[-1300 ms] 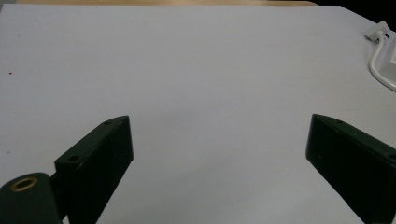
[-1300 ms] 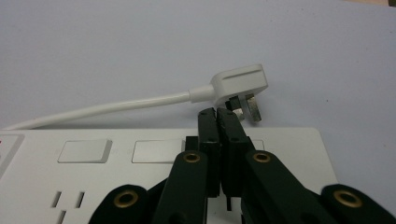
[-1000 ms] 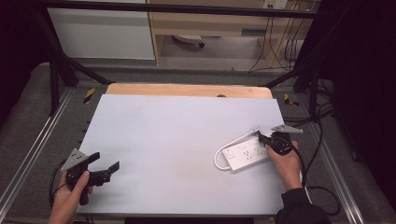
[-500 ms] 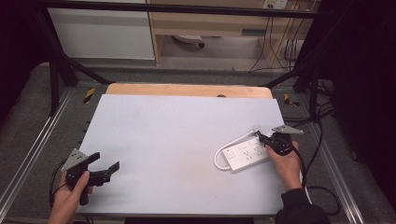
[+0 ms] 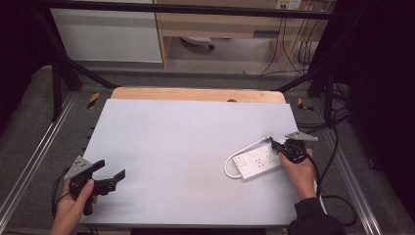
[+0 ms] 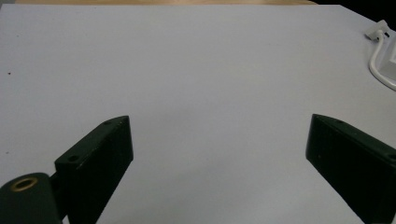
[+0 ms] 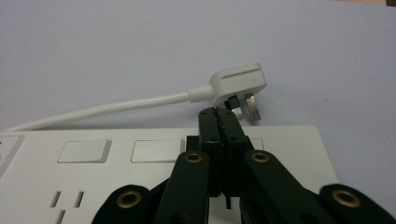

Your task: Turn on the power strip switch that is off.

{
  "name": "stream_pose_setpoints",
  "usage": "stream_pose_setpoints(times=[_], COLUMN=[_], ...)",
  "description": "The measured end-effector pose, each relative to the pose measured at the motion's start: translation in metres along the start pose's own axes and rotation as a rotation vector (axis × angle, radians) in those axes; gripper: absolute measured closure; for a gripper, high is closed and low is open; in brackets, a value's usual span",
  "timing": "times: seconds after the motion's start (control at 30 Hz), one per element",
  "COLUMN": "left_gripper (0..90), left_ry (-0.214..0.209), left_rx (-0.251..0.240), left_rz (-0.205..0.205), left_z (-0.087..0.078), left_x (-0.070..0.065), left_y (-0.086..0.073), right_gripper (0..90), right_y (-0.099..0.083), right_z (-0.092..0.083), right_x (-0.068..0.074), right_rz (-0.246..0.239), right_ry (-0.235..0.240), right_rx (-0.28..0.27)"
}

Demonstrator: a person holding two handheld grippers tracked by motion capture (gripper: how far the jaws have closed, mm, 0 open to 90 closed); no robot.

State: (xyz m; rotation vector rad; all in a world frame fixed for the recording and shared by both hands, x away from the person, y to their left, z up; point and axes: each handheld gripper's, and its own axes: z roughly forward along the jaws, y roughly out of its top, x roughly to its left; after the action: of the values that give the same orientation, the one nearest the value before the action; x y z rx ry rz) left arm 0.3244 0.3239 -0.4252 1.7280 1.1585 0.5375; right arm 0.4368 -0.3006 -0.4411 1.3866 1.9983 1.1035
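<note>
Right gripper (image 7: 219,114) fully closed, empty, above power strip (image 5: 257,160) beside plug (image 7: 238,84); left gripper (image 6: 219,154) wide open, empty, well apart. Press switch squarely.

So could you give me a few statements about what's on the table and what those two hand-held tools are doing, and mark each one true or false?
1. The left gripper has its jaws wide apart with nothing between them. True.
2. The right gripper is wide open. False: its jaws are shut together.
3. The right gripper sits over the white power strip. True.
4. The white plug is pushed into a socket of the power strip. False: it lies loose on the table, pins showing.
5. The power strip lies beside the left gripper. False: it lies at the table's right side.
</note>
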Motion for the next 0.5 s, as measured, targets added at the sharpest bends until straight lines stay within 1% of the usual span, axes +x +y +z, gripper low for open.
stream_pose_setpoints(times=[0.17, 0.3, 0.5], left_gripper=[7.5, 7.5, 7.5], left_ry=[-0.001, 0.001, 0.000], left_rx=[0.001, 0.000, 0.002], left_rz=[0.000, 0.000, 0.002], left_z=[-0.0001, 0.0000, -0.0001], left_x=[-0.0001, -0.0002, 0.0000], left_y=[0.0000, -0.0001, -0.0001], right_gripper=[90.0, 90.0, 90.0], right_y=[-0.0002, -0.0003, -0.0007], right_z=[-0.0001, 0.0002, 0.0004], right_x=[-0.0003, 0.0000, 0.0008], right_rz=[0.004, -0.013, -0.015], right_ry=[0.002, -0.002, -0.001], right_rx=[0.000, -0.003, 0.001])
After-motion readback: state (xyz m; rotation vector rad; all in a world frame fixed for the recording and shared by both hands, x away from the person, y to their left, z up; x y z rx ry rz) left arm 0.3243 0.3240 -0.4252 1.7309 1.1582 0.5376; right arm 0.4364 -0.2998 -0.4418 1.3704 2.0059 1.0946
